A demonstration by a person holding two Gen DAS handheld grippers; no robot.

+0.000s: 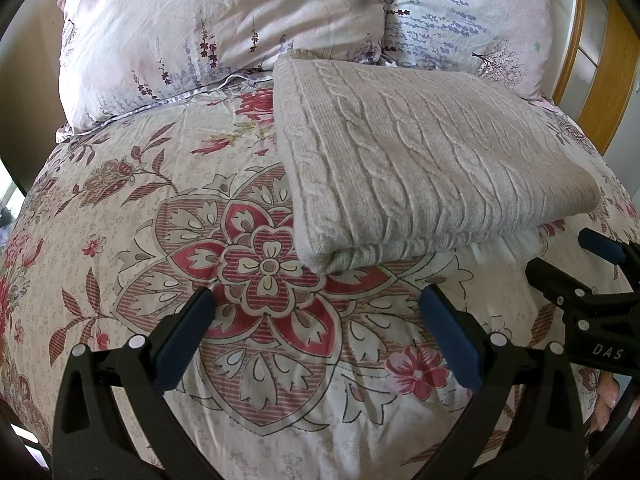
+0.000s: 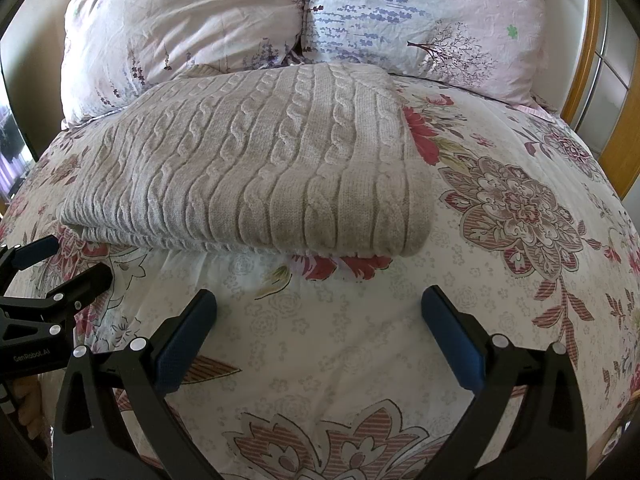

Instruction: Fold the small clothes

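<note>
Folded into a thick rectangle, a beige cable-knit sweater (image 2: 256,160) lying on the floral duvet (image 2: 500,320) just before two lavender-print pillows (image 2: 420,20), long axis across the bed, cable ribs running from the pillows toward the cameras, rounded fold edge nearest. Soft, chunky knit, layers stacked evenly, perhaps with a paler layer peeking out underneath, though hard to tell. Left gripper (image 1: 316,316) and right gripper (image 2: 318,312) both spread wide and empty, hovering near the sweater's front edge; wooden headboard (image 2: 584,40) behind.
</note>
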